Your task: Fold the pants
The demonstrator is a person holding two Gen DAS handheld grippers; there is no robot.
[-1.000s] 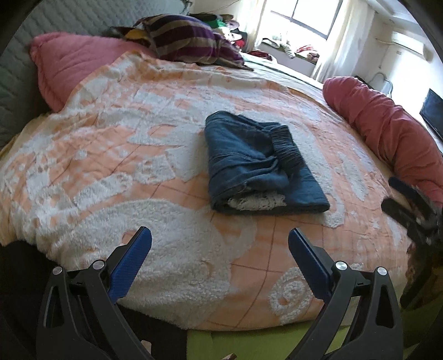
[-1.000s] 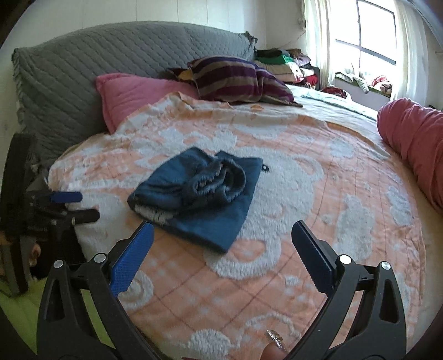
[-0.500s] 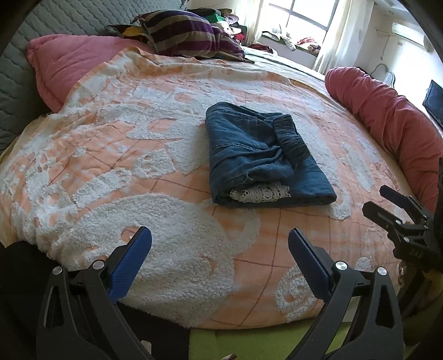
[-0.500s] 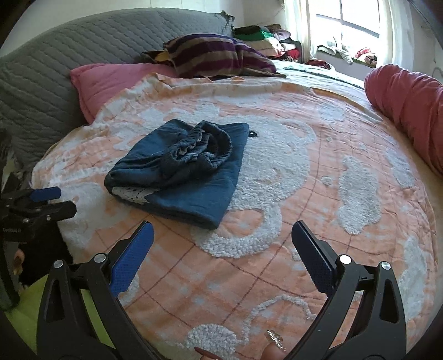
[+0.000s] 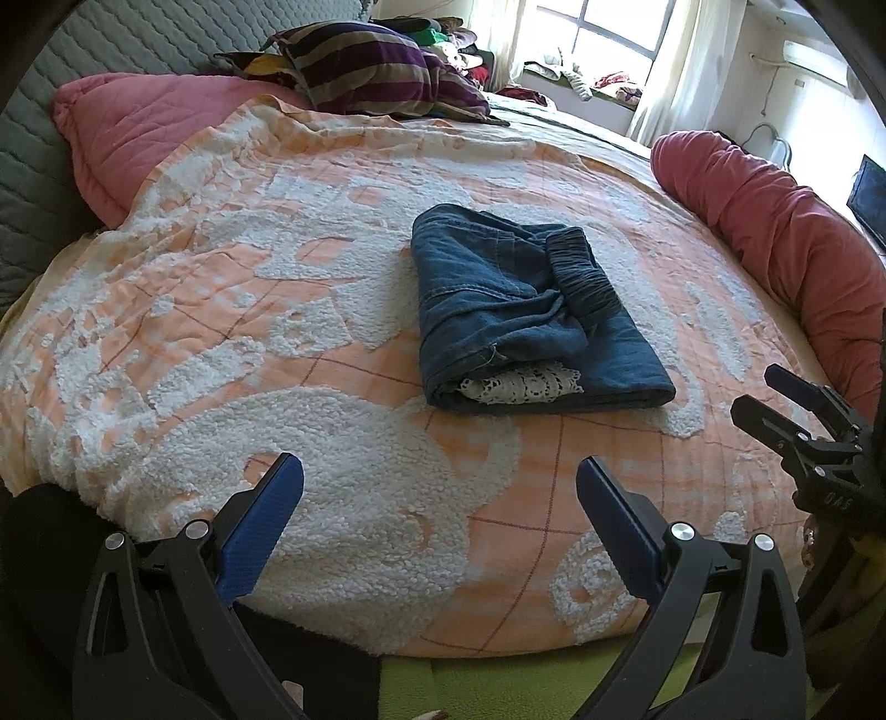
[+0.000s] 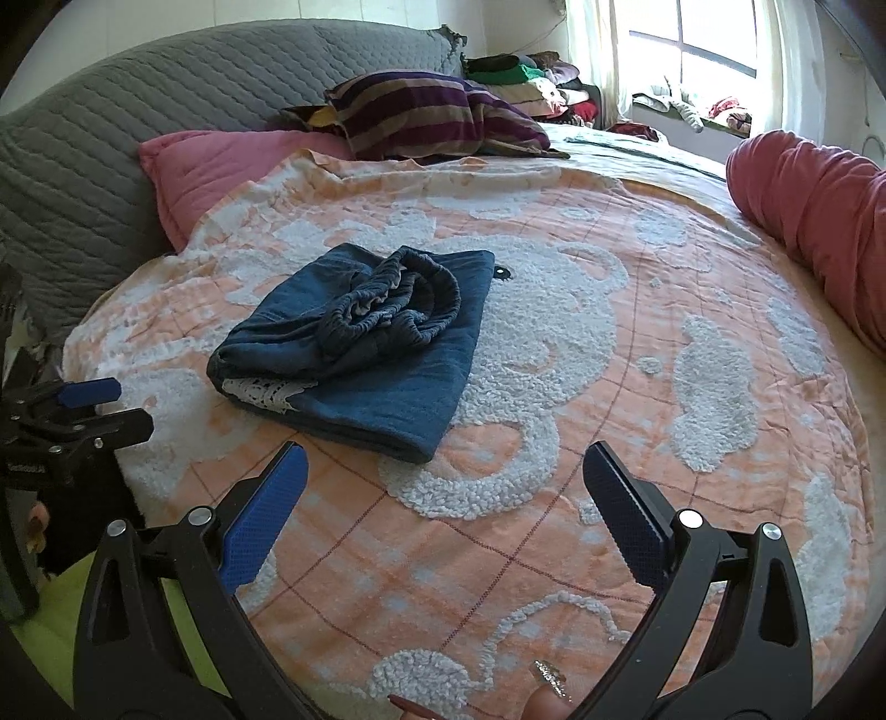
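The blue denim pants [image 5: 526,315] lie folded into a compact bundle in the middle of the orange and white bedspread [image 5: 221,332], with the elastic waistband on top and white lace at the near end. They also show in the right wrist view [image 6: 365,338]. My left gripper [image 5: 440,498] is open and empty, above the near edge of the bed, well short of the pants. My right gripper [image 6: 443,487] is open and empty, held over the bedspread [image 6: 609,387] near the bundle's corner. Each gripper shows at the edge of the other's view.
A pink pillow [image 5: 138,127] and a striped pillow [image 5: 365,72] lie at the head by the grey quilted headboard [image 6: 83,155]. A red bolster [image 5: 775,232] runs along the right side. A window [image 6: 714,39] and piled clothes are behind.
Both grippers have shifted slightly relative to the bed; the views tilted up and down a little. The folded pants have not moved. Both stay open.
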